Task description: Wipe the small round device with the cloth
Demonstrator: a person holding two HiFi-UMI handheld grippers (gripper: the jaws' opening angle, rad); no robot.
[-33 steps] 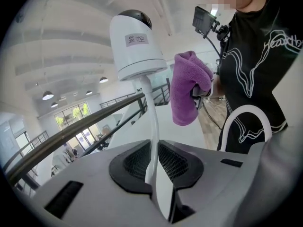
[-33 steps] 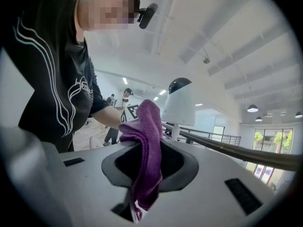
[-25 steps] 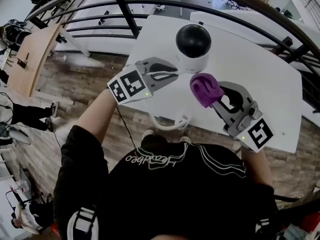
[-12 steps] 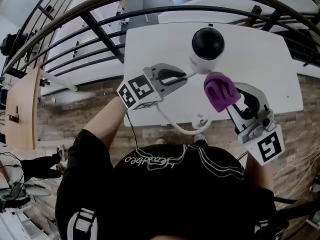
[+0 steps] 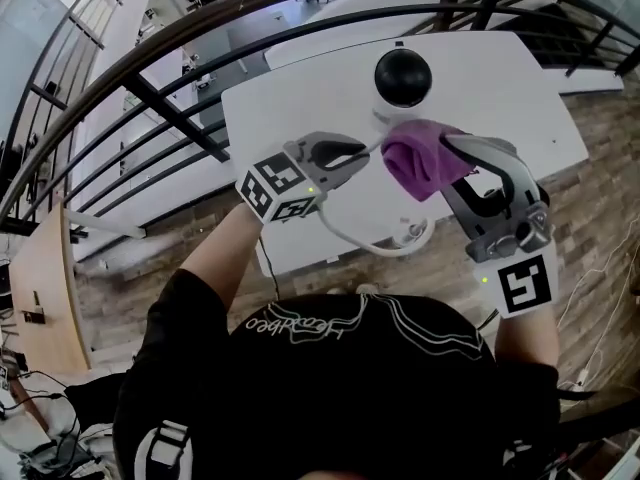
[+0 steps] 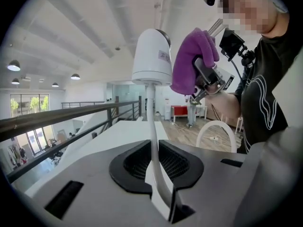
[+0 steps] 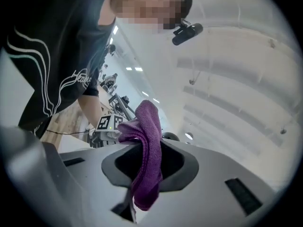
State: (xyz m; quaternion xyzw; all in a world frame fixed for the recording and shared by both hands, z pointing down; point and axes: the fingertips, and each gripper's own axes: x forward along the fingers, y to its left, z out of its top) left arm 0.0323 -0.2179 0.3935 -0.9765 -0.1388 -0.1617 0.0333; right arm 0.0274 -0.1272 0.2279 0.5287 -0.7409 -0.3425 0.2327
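The small round device (image 5: 402, 78) has a white body and a black dome; it is above the white table (image 5: 300, 98), and I cannot tell whether it rests on it. Its white cable (image 5: 375, 148) runs back into my left gripper (image 5: 362, 154), which is shut on it. In the left gripper view the cable (image 6: 152, 126) rises from the gripper (image 6: 158, 174) to the device (image 6: 151, 56). My right gripper (image 5: 450, 150) is shut on a purple cloth (image 5: 418, 158), held right beside the device's white body. The cloth (image 7: 144, 160) hangs out of the right gripper (image 7: 144, 157).
A loop of the white cable (image 5: 405, 238) hangs by the table's near edge. Black railings (image 5: 150, 98) curve round the table's far and left sides. Wooden floor (image 5: 600, 168) lies to the right. The person's dark shirt (image 5: 350, 388) fills the lower head view.
My right gripper has risen and rolled, bringing the purple cloth from below the device up beside its white body. The left gripper keeps its hold on the cable.
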